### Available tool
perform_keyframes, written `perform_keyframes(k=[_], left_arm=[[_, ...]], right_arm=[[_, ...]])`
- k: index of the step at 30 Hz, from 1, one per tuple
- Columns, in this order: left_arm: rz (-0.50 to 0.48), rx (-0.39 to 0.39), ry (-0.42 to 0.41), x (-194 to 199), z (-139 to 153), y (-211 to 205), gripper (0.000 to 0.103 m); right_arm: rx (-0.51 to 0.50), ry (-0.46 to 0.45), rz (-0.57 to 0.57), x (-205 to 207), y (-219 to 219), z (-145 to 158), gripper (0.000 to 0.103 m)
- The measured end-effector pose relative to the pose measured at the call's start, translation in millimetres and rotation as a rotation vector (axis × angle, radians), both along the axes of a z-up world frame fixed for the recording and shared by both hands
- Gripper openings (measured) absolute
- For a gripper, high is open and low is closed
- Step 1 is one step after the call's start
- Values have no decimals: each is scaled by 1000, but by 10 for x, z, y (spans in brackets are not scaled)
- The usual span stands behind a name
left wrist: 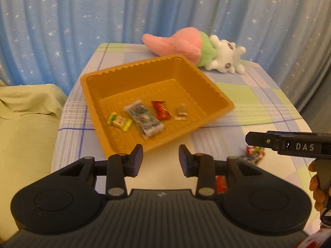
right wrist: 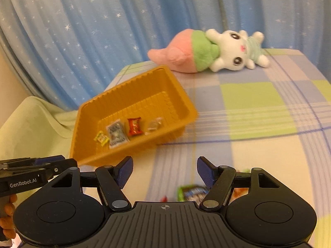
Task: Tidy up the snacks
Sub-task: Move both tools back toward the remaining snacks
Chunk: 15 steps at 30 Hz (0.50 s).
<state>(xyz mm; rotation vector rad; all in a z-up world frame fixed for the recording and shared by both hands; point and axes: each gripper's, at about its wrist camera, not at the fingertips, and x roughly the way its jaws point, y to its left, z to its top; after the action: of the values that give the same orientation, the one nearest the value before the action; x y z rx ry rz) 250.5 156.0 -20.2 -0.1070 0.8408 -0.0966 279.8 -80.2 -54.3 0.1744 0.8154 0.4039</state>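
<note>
An orange plastic tray [left wrist: 209, 84] [right wrist: 182, 95] lies on the checked tablecloth. It holds a yellow-green candy [left wrist: 119, 121] [right wrist: 101, 138], a grey-white packet [left wrist: 143, 118] [right wrist: 116, 133], a red packet [left wrist: 161, 110] [right wrist: 134, 126] and a clear-wrapped sweet [left wrist: 181, 111] [right wrist: 154, 125]. My left gripper [left wrist: 161, 161] is open and empty just short of the tray's near rim. My right gripper [right wrist: 164, 172] is open and empty above loose snacks on the cloth: a green-blue packet [right wrist: 191, 193] and colourful wrappers [left wrist: 254, 154]. A red wrapper [left wrist: 221, 184] shows behind my left gripper's right finger.
A pink, green and white plush toy [left wrist: 198, 49] [right wrist: 217, 51] lies at the table's far edge behind the tray. A pale green cloth [left wrist: 26, 111] [right wrist: 31, 115] covers something left of the table. A blue starred curtain [left wrist: 103, 20] hangs behind.
</note>
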Motion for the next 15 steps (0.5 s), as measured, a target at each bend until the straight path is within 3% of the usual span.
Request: perform_keyframes(k=[6, 15], left_arm=[[-71, 5, 13, -189, -8, -253, 34], [-144, 4, 56, -430, -142, -579, 34]], right_arm=[[-37, 4, -64, -327, -281, -40, 69], [-30, 88, -143, -737, -689, -216, 69]])
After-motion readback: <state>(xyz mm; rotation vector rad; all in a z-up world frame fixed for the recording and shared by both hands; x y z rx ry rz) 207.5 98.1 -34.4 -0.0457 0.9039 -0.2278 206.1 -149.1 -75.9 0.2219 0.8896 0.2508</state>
